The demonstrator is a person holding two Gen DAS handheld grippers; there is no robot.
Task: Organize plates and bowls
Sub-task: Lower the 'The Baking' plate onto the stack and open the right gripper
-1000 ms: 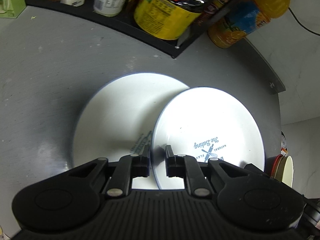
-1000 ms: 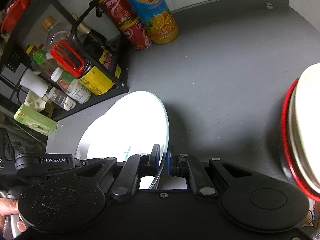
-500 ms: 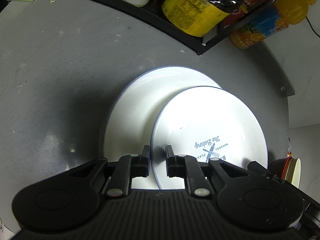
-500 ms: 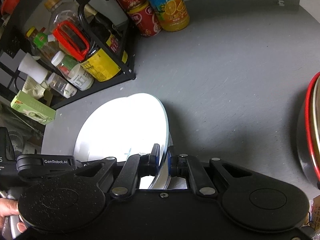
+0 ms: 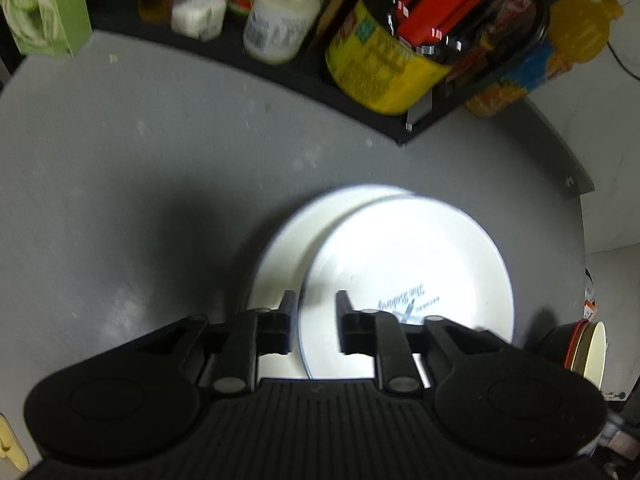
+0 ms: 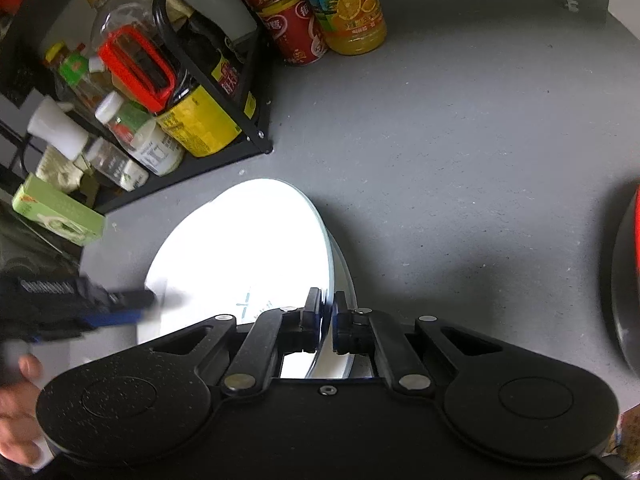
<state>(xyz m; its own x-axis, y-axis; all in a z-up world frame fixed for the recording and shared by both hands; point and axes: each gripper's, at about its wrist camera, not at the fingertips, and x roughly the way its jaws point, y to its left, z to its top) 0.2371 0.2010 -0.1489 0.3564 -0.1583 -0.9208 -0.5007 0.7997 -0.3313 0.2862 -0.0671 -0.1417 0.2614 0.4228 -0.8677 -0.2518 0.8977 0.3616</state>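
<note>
Two white plates with thin blue rims lie overlapped on the grey table [image 5: 120, 200]. The upper plate [image 5: 408, 264] bears blue print and rests tilted on the lower plate [image 5: 280, 256]. My left gripper [image 5: 315, 308] straddles the upper plate's near-left rim; its jaws are opening and the pads stand clear of the rim. My right gripper [image 6: 328, 320] is shut on the right rim of the upper plate [image 6: 248, 248], with the lower plate [image 6: 345, 280] showing just beneath. The left gripper's fingers [image 6: 132, 300] appear blurred at that plate's left side.
A black rack [image 6: 224, 152] with jars and bottles stands behind the plates. An orange juice bottle [image 6: 348, 4] and red cans [image 6: 292, 32] stand beside it, a green box [image 6: 56, 212] to the left. A red-rimmed bowl [image 6: 628, 280] sits at the right. A hand [image 6: 20, 400] grips the left tool.
The left gripper's jaws have spread apart off the upper plate's rim, and it has pulled back toward the rack side. The right gripper stays shut on the plate.
</note>
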